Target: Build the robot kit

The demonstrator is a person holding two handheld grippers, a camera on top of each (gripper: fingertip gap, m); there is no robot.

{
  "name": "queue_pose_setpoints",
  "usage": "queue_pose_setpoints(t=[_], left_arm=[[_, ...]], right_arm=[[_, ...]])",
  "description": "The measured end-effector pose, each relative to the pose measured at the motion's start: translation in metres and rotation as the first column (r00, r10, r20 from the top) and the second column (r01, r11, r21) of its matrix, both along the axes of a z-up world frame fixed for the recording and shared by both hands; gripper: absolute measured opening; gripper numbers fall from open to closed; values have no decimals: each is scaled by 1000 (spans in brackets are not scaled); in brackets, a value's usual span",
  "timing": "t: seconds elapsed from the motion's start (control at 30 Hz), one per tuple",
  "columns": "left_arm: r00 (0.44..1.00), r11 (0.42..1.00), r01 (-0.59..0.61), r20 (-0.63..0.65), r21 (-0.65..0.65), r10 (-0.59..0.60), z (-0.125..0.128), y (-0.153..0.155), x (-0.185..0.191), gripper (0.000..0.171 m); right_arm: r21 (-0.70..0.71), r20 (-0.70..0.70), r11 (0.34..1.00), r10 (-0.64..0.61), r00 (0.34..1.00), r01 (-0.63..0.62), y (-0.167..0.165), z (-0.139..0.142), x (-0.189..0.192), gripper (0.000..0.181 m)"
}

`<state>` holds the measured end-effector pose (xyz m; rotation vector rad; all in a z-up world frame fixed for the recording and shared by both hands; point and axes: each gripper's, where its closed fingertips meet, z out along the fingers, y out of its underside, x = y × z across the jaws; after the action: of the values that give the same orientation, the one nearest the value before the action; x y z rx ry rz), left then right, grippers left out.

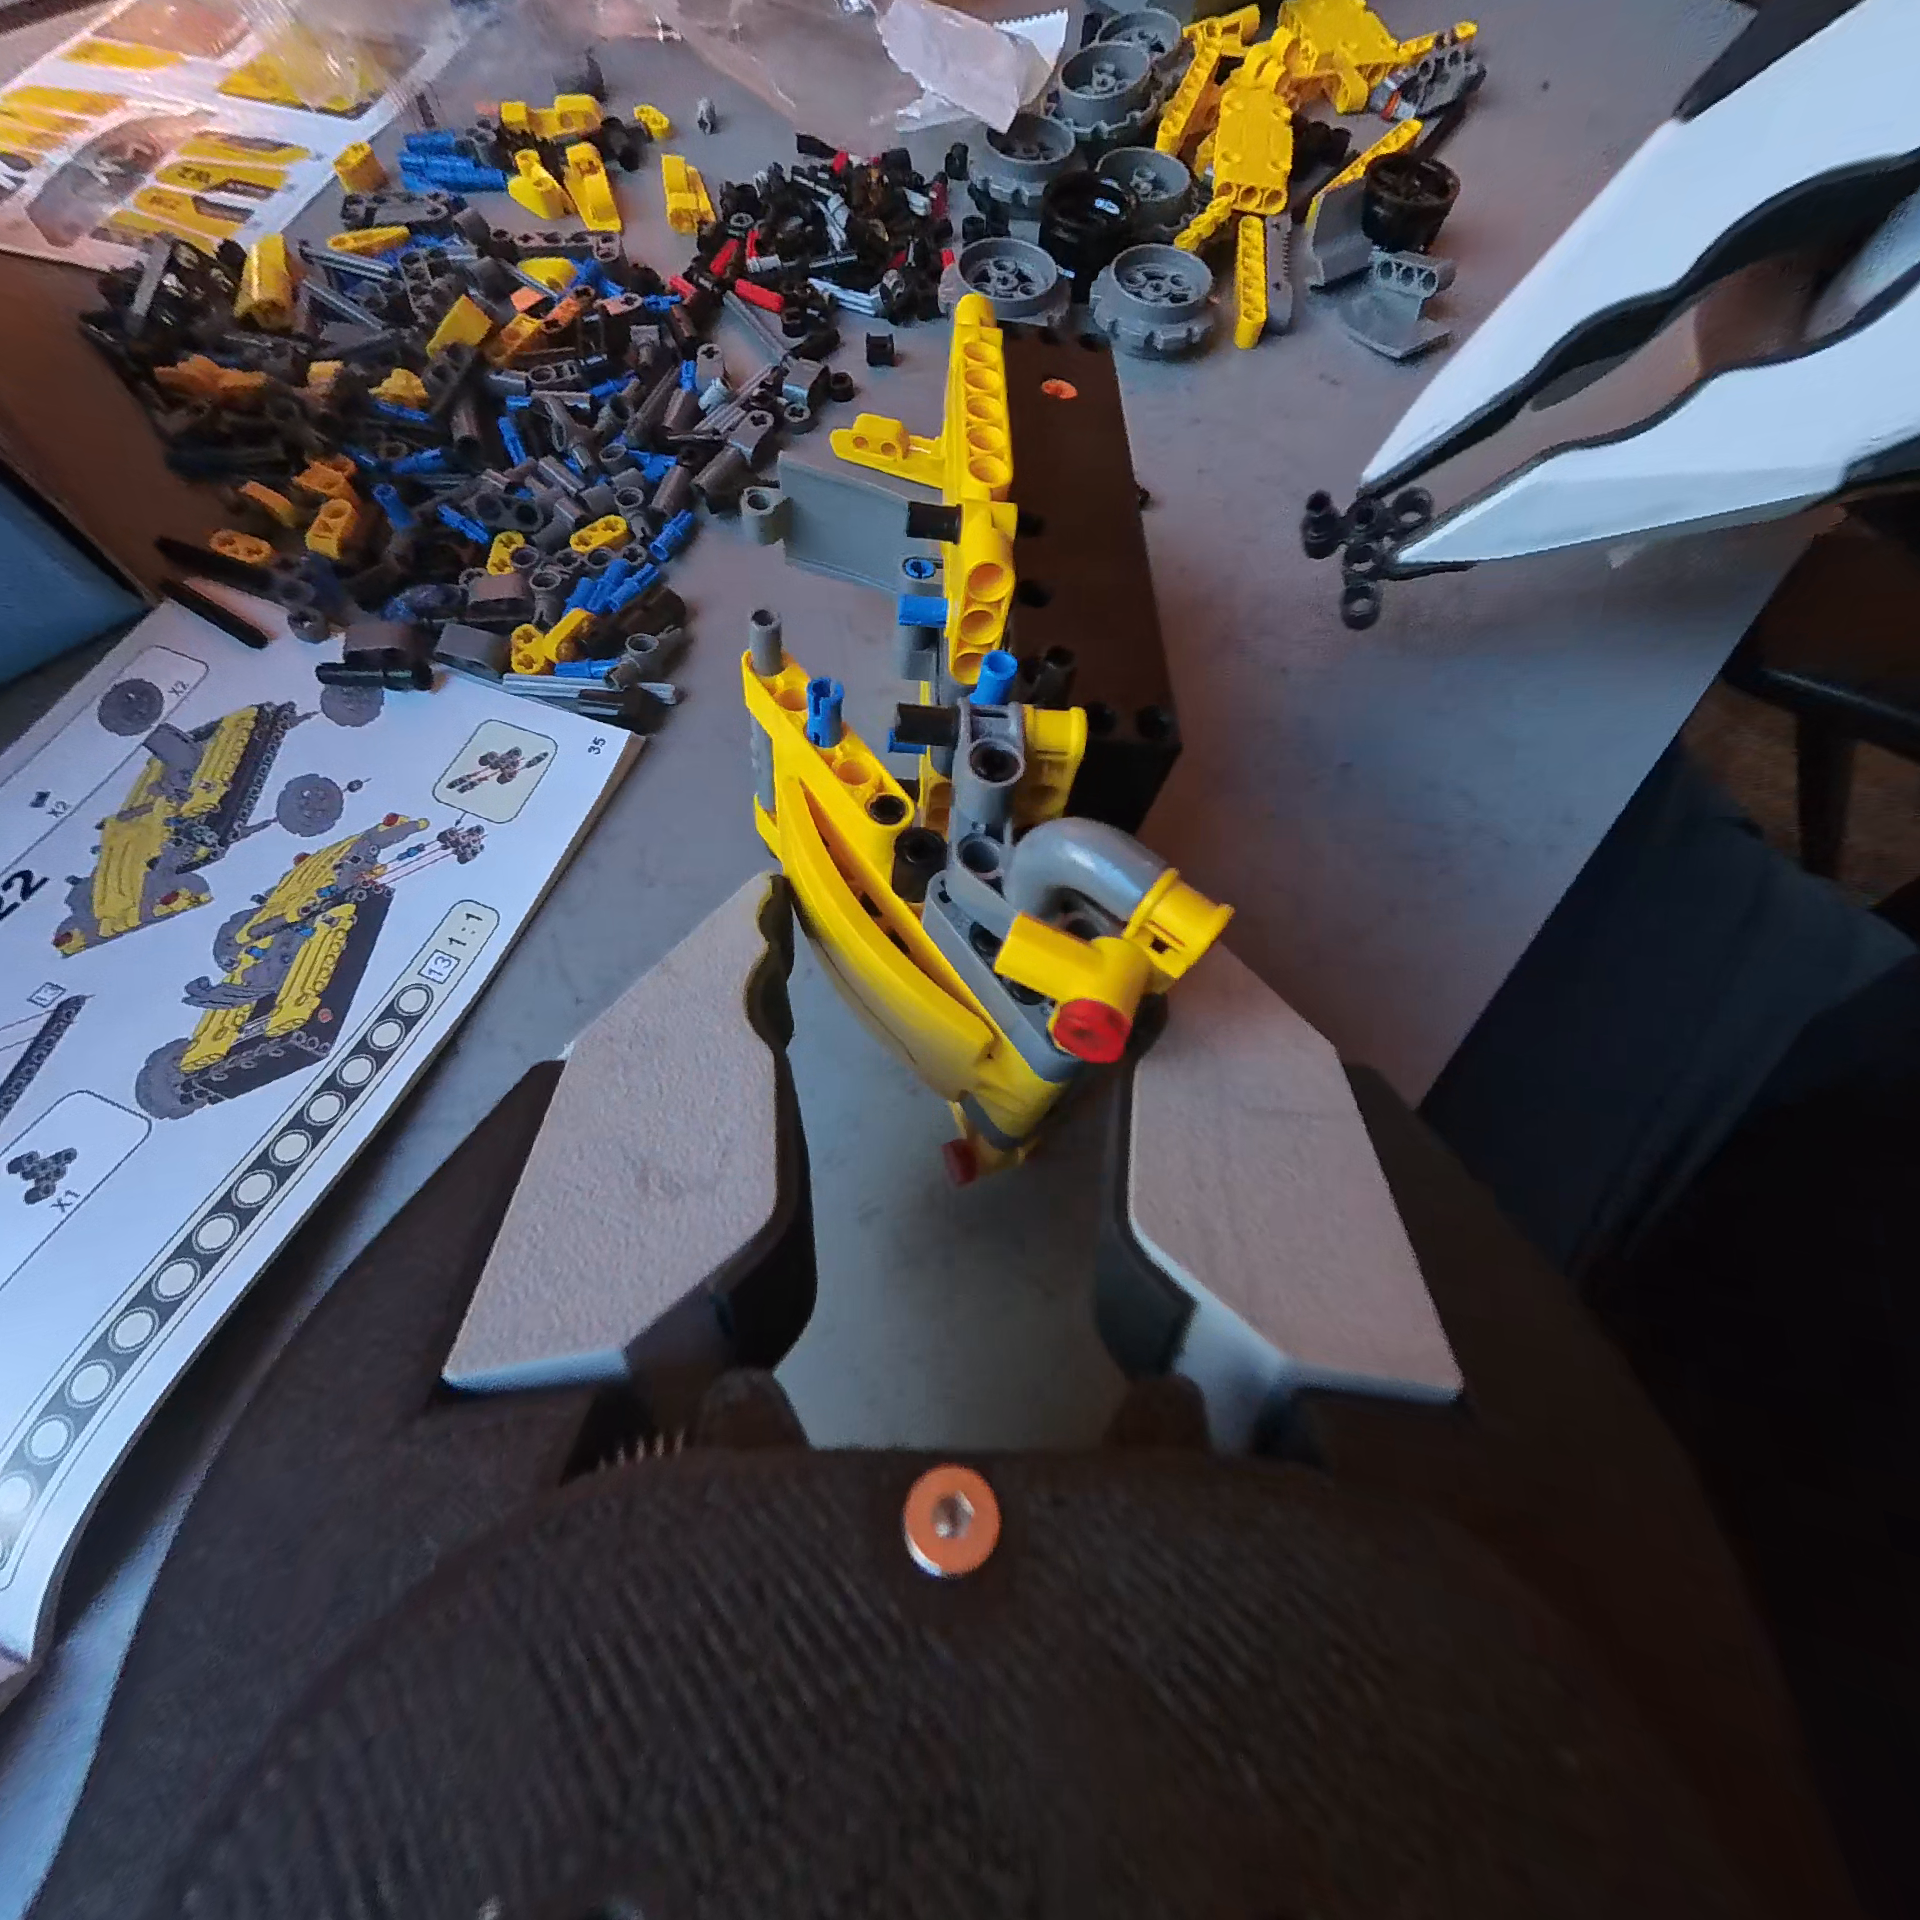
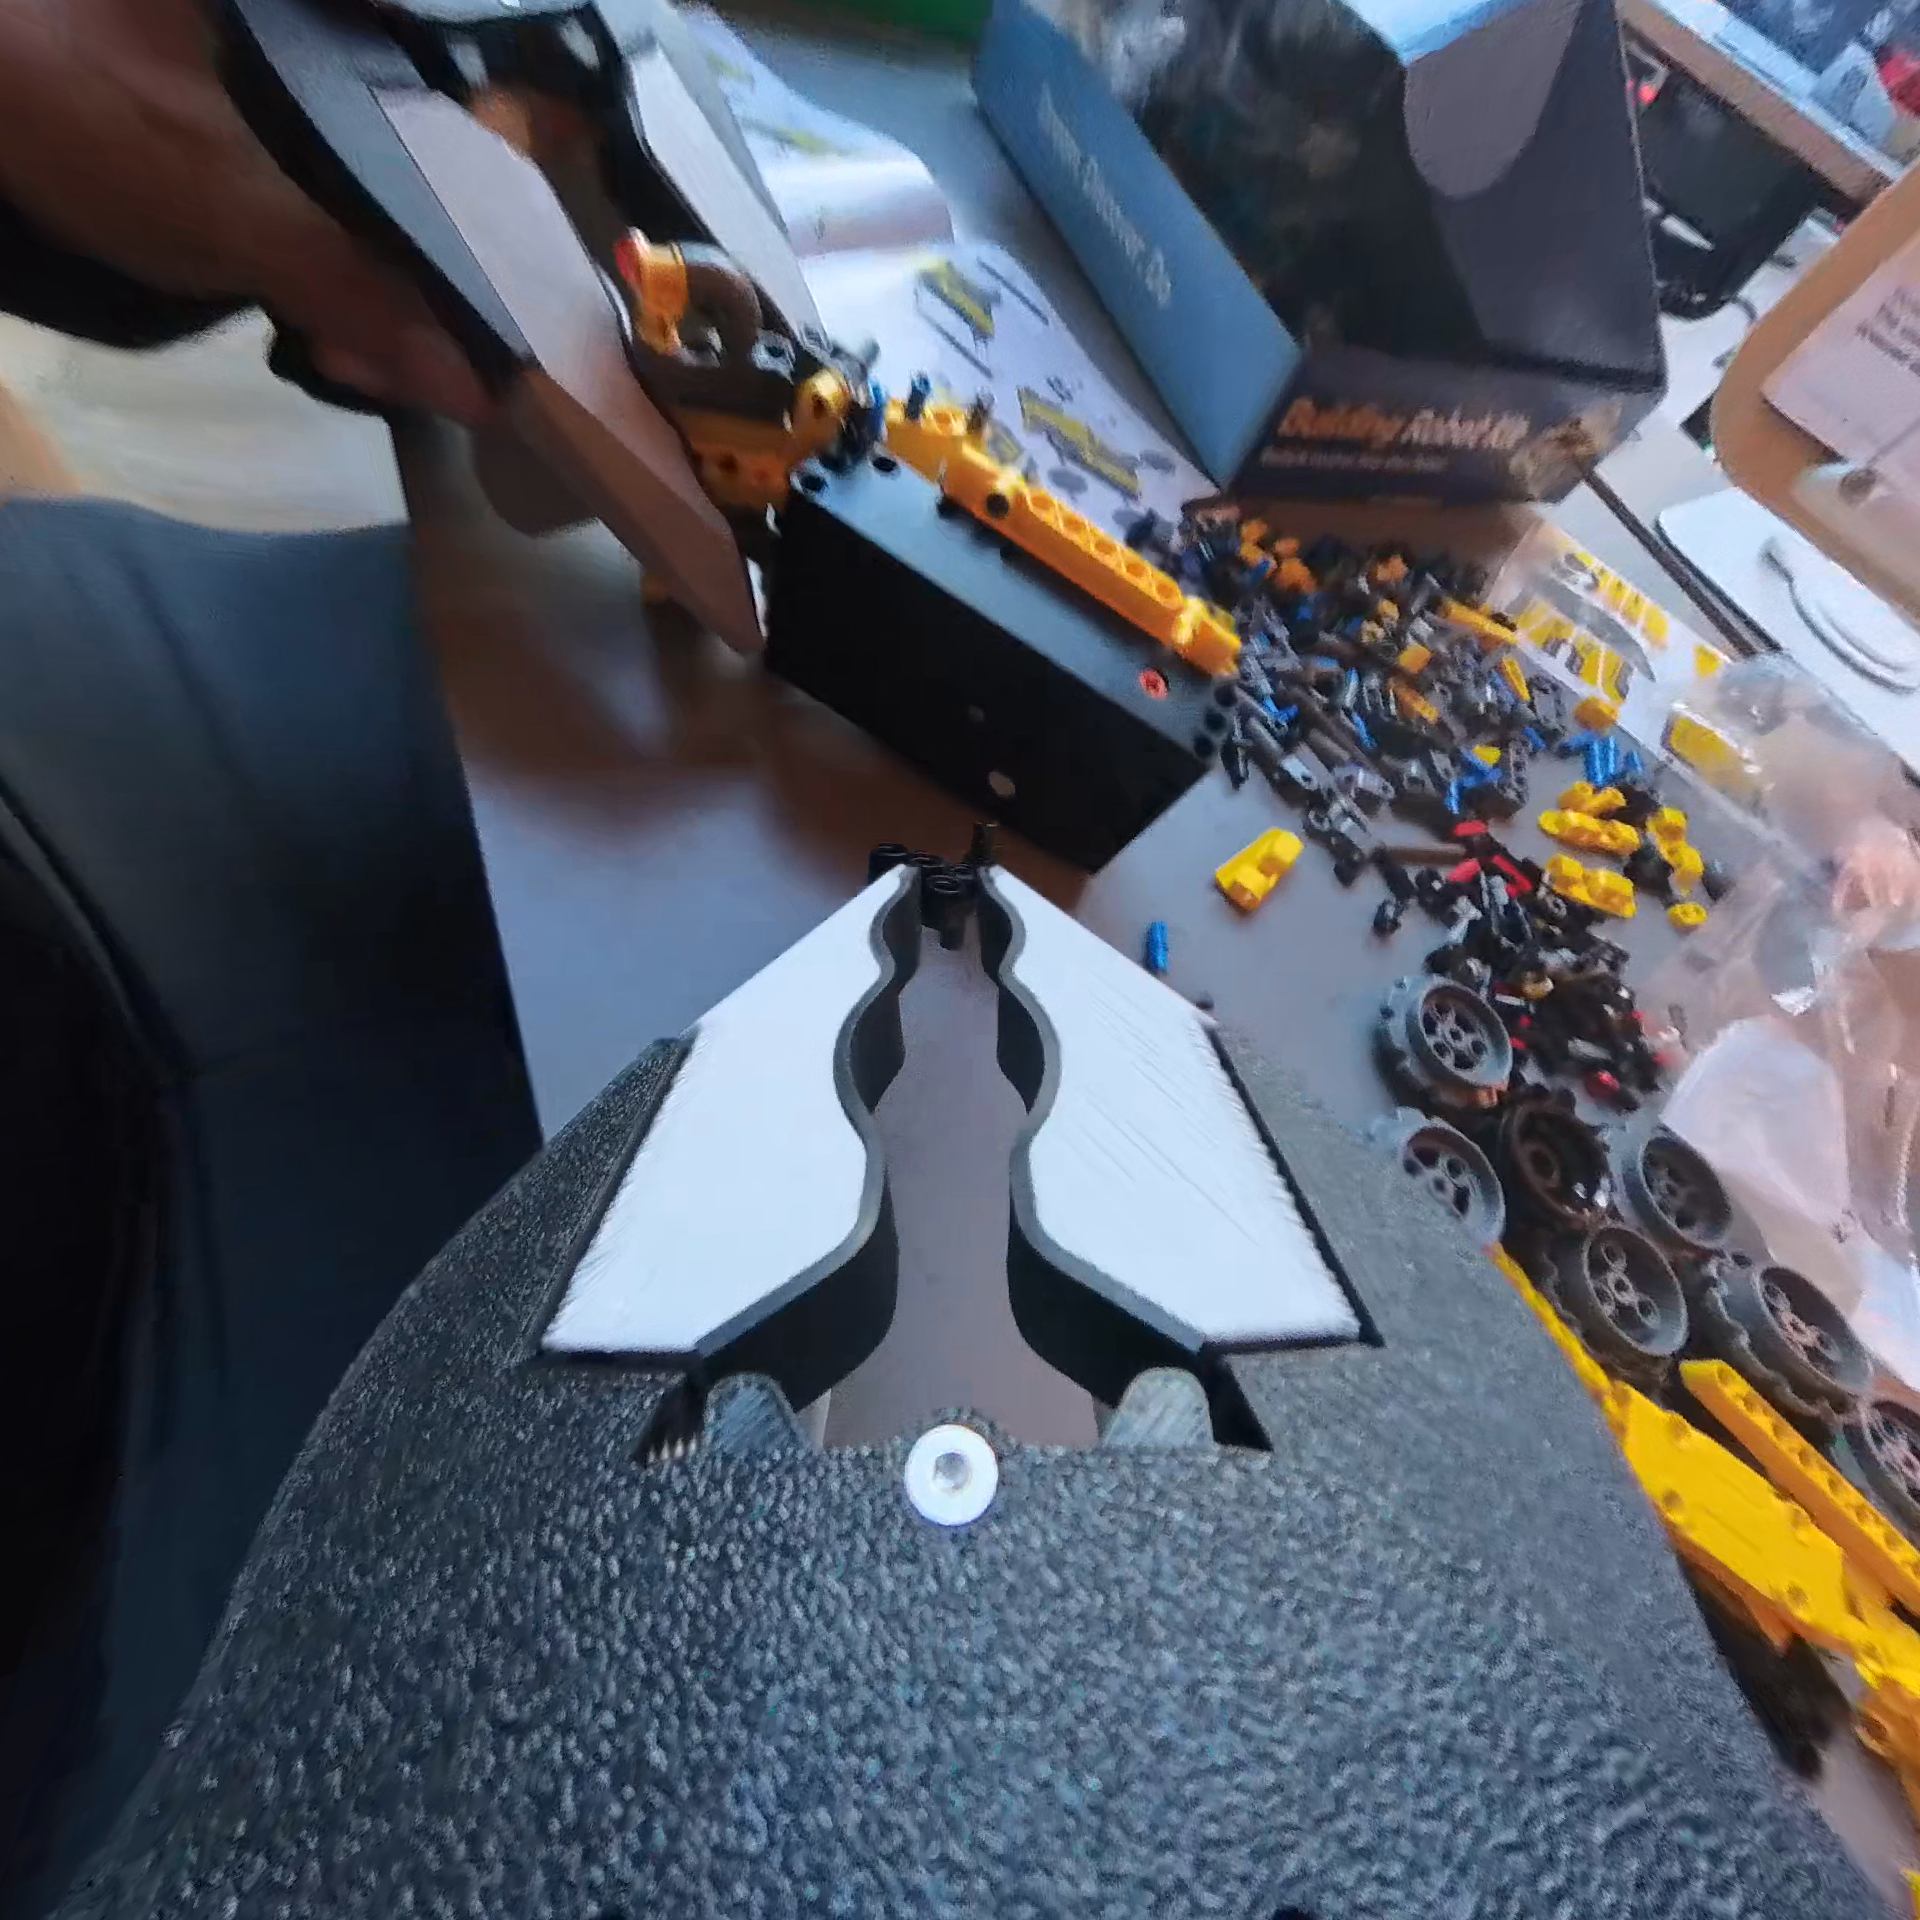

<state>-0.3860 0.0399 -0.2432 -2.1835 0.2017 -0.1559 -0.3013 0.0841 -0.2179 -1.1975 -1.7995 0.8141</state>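
My left gripper (image 1: 982, 925) is shut on the near end of a yellow and grey toy-brick assembly (image 1: 883, 831). The assembly has blue pins and a red cap, and it is joined to a long black box (image 1: 1091, 582) lying on the grey table (image 1: 1299, 779). My right gripper (image 2: 943, 899) is shut on a small black connector piece (image 2: 920, 862) and holds it just above the table near the box (image 2: 966, 665). In the left wrist view the right gripper (image 1: 1387, 528) and its black piece (image 1: 1351, 540) are to the right of the box. The left gripper (image 2: 769, 457) shows at the upper left of the right wrist view, held by a hand.
A big pile of loose black, blue and yellow pieces (image 1: 468, 436) lies at the left. Grey wheels (image 1: 1101, 208) and yellow beams (image 1: 1257, 156) lie at the back. An open instruction booklet (image 1: 260, 935) lies at the near left. Clear plastic bags (image 1: 935, 52) and a dark kit box (image 2: 1403, 312) stand beyond. The table edge (image 1: 1507, 935) runs along the right.
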Motion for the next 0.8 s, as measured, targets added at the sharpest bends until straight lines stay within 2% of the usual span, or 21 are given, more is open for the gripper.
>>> queue_pose_setpoints(t=[0.17,0.27,0.33,0.47,0.53,0.6,0.67,0.8], left_arm=[[999,1000,0,-48,8,1,0,0,1,61],[998,1000,-1,-64,13,2,-1,0,2,61],[998,1000,-3,-69,14,4,-1,0,2,61],[994,999,-35,-103,20,37,-1,-1,-1,77],[991,999,-16,-128,41,22,2,-4,2,77],[983,998,-7,-181,66,19,5,-6,5,80],[970,996,-30,-239,78,48,8,-7,1,89],[986,995,-19,-161,96,34,21,-13,3,91]], right_arm=[[-206,-45,977,55,997,-63,-20,27,-20,10],[-383,-55,914,121,991,-132,-34,39,-34,10],[-454,-23,882,135,991,-130,-37,35,-44,10],[-453,-16,882,138,990,-130,-37,29,-52,10],[-446,-9,886,138,990,-128,-36,27,-51,10],[-452,-15,883,137,990,-129,-35,27,-49,9],[-444,-28,886,138,990,-136,-35,30,-46,9],[-440,-36,886,146,989,-147,-35,39,-43,9]])
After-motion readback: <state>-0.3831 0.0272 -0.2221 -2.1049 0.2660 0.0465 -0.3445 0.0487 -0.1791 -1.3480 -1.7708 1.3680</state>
